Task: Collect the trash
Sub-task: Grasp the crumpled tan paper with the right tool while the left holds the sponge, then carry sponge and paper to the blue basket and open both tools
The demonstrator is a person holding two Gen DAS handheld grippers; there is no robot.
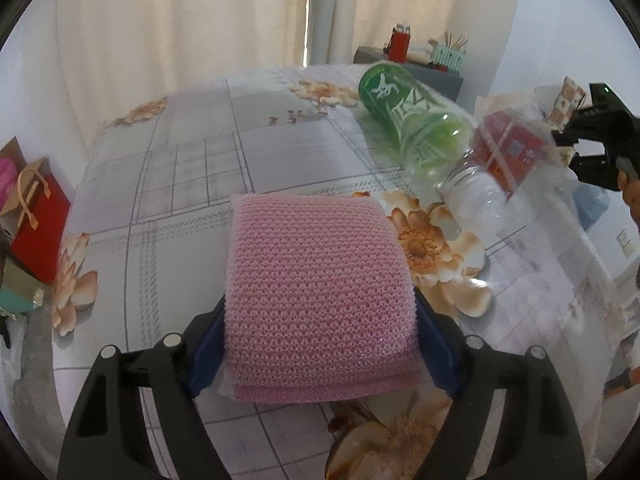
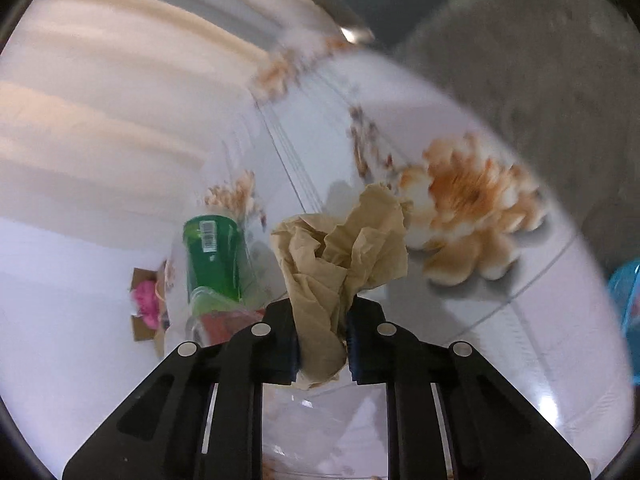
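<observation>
My left gripper is shut on a folded pink mesh scrubbing cloth, held over the floral tablecloth. A green plastic cup lies on its side at the right, with a clear plastic bottle and a red snack wrapper beside it. My right gripper is shut on a crumpled brown paper napkin, held above the table. The green cup also shows in the right wrist view. The right gripper's body shows at the right edge of the left wrist view.
A red gift bag stands off the table's left edge. A grey cabinet with a red holder stands at the back. A blue bin sits at the right edge of the right wrist view. Grey floor lies beyond.
</observation>
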